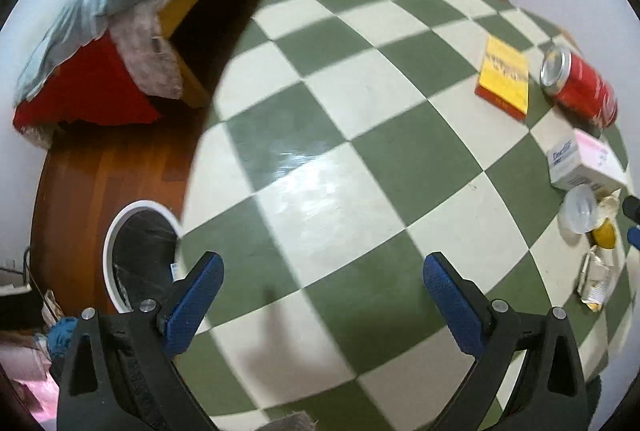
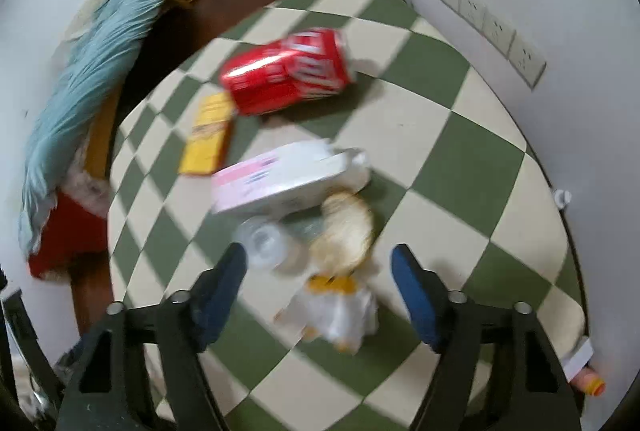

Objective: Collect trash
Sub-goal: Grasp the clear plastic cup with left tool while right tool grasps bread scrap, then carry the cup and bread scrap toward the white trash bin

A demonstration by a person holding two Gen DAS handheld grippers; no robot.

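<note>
I am hovering my right gripper (image 2: 316, 267), jaws apart and empty, over the crumpled wrapper (image 2: 340, 311), judging I must lower and clamp next, while my left gripper (image 1: 322, 271) is waiting open near the bin (image 1: 120, 227).

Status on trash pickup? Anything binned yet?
Done: cannot tell; the bin shows only its dark liner. In hand: nothing. The left claw and right claw are both open; the right one hangs over the crumpled wrapper. Left: red can, yellow box, pink-white box, clear cup, all on the checkered mat.
</note>
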